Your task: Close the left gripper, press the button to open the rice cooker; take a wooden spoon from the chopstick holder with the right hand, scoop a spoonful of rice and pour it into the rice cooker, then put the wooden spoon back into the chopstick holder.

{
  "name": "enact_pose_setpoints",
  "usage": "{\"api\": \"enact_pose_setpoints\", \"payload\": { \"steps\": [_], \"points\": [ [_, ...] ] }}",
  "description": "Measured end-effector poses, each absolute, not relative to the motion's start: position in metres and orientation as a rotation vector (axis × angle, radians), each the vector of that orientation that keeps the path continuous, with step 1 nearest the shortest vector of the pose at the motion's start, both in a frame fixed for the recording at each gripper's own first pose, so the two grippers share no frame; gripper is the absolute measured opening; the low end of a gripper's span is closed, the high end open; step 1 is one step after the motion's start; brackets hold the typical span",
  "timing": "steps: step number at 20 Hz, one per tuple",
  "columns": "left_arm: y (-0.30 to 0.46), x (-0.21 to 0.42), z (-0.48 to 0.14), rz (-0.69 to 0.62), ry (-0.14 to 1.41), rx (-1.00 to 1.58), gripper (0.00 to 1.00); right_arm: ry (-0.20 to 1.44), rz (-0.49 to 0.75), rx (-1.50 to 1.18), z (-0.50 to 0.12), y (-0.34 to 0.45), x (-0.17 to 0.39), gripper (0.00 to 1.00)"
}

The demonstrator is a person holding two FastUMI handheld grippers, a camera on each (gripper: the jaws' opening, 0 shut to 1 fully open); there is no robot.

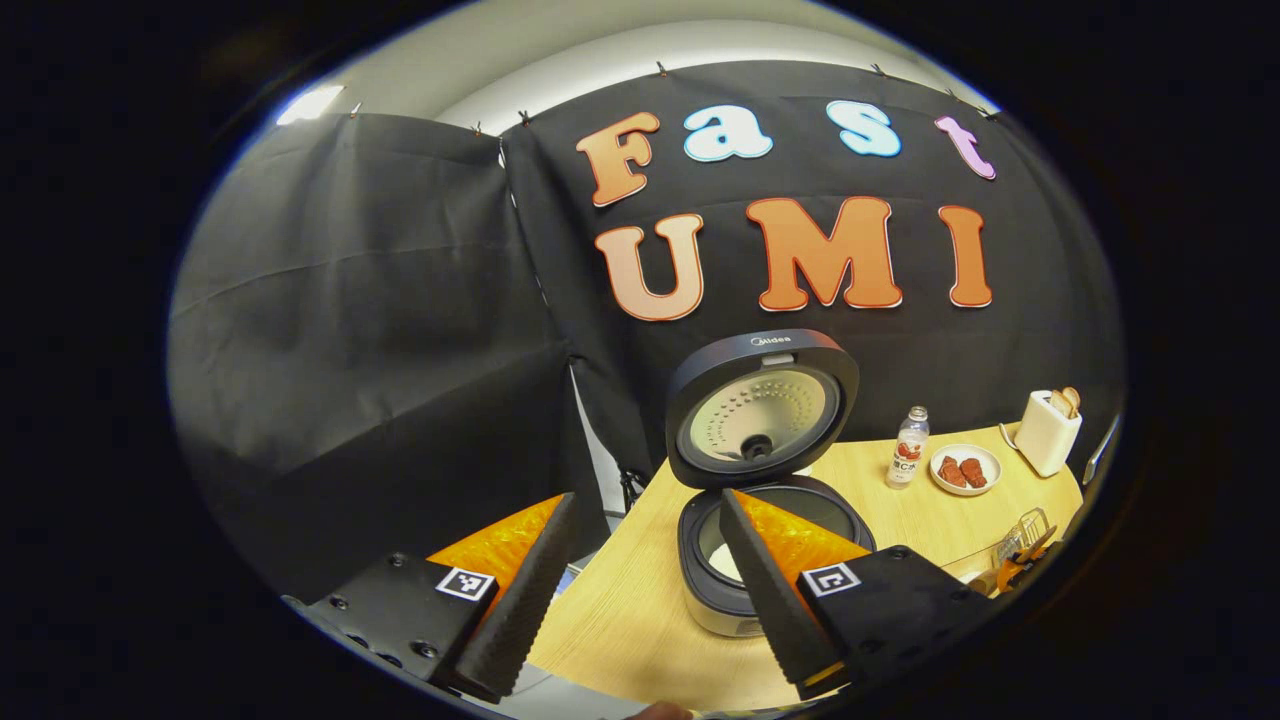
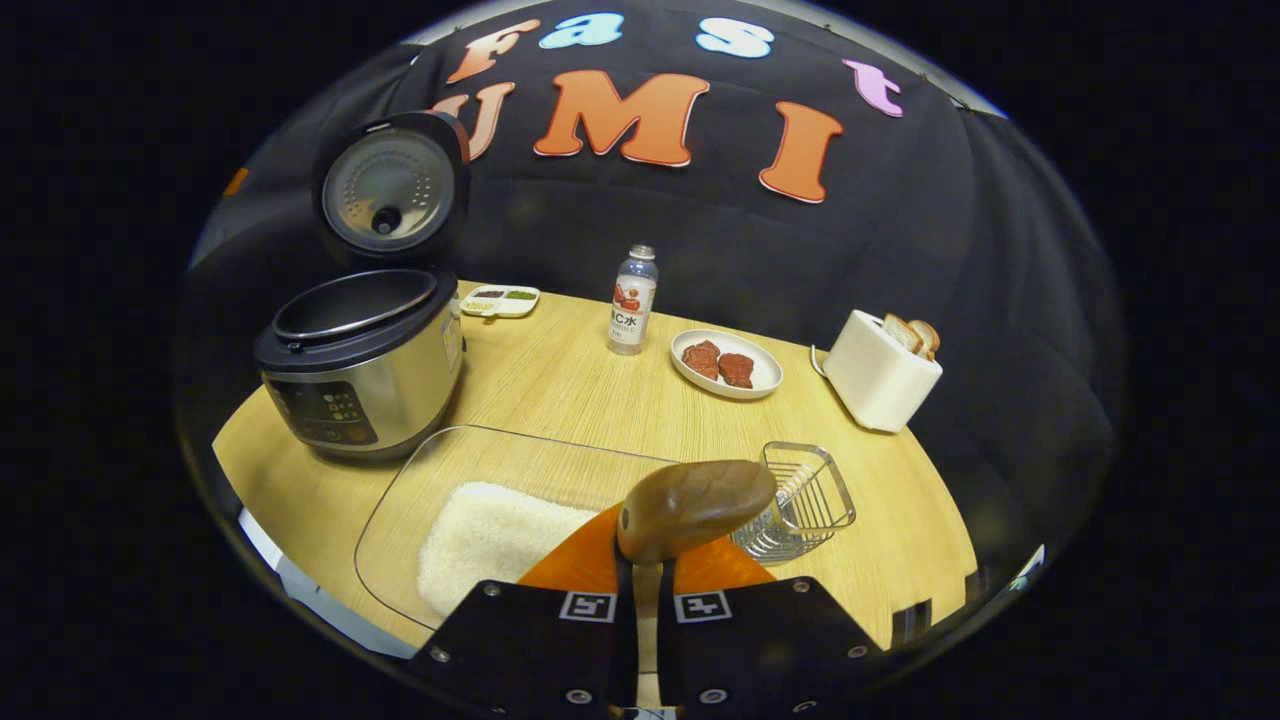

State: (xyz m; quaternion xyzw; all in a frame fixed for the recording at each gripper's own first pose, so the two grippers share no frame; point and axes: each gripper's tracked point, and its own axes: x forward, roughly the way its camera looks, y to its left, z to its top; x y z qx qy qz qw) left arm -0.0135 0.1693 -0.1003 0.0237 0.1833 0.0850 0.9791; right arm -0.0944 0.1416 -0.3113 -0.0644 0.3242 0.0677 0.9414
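Observation:
The rice cooker (image 2: 360,365) stands open on the left of the wooden table, its lid (image 2: 390,190) upright. My right gripper (image 2: 647,570) is shut on the handle of a wooden spoon (image 2: 695,505); the spoon's bowl hovers between the glass dish (image 2: 420,480) of white rice (image 2: 490,540) and the wire chopstick holder (image 2: 800,500). No rice shows on the spoon. In the left gripper view my left gripper (image 1: 648,497) hangs open above the table's near-left edge, short of the open rice cooker (image 1: 770,545) and its lid (image 1: 757,410), with a little white in the pot.
Behind the dish stand a small bottle (image 2: 633,300), a white plate (image 2: 727,365) of red meat pieces and a white toaster (image 2: 880,370) with bread. A small divided dish (image 2: 502,299) lies beside the cooker. The table (image 2: 560,390) drops off at its front and left edges.

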Motion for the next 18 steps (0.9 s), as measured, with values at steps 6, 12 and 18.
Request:
{"api": "enact_pose_setpoints", "payload": {
  "steps": [6,12,18],
  "points": [
    [0.172,-0.008,-0.111,0.123,0.389,0.059,0.99,0.676,0.170,0.129,-0.314,0.184,-0.111,0.07],
    [0.177,0.000,-0.121,0.087,0.402,0.056,0.99,0.726,0.094,0.276,-0.319,0.184,-0.106,0.07],
    [0.180,0.010,-0.126,0.078,0.405,0.038,0.99,0.775,0.069,0.427,-0.323,0.187,-0.097,0.07]
  ]
}}
